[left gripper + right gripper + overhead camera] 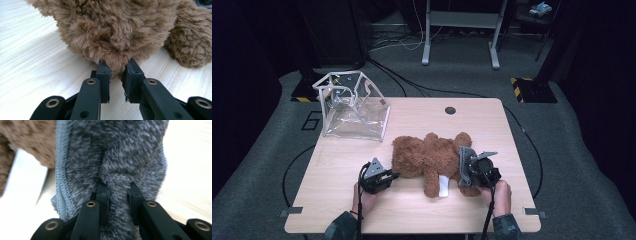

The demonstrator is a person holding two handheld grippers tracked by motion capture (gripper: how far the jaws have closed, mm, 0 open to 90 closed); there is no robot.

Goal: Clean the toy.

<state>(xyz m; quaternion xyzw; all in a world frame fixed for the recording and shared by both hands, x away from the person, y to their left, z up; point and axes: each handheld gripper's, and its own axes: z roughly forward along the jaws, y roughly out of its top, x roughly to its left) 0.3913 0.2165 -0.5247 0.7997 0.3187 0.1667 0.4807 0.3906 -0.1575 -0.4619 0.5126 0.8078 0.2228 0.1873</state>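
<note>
A brown teddy (pixel 427 157) lies across the middle of the tabletop (pixel 412 215), nearer the 6 o'clock edge than the far one. The left hand-held gripper (pixel 393 175) sits at the teddy's 9 o'clock side; in the left gripper view its jaws pinch a tuft of brown fur (pixel 117 67) low on the teddy (pixel 120 30), with the pads (pixel 104 75) pressed into the pile just above the wood. The right hand-held gripper (pixel 468 172) is at the teddy's 3 o'clock end, and its jaws pinch a fold of grey cloth (pixel 464 162); in the right gripper view the grey cloth (pixel 112 157) bunches between the pads (pixel 102 192), and its ribbed edge runs down at 9 o'clock beside a white tag (pixel 25 177).

A clear box (pixel 354 105) stands at the 11 o'clock corner, touching the left edge and well apart from the teddy. Bare wood lies from 12 to 2 o'clock around a small round hole (pixel 450 110), and along the near edge between the two hands. The strip at 3 o'clock, right of the right hand-held gripper, is narrow.
</note>
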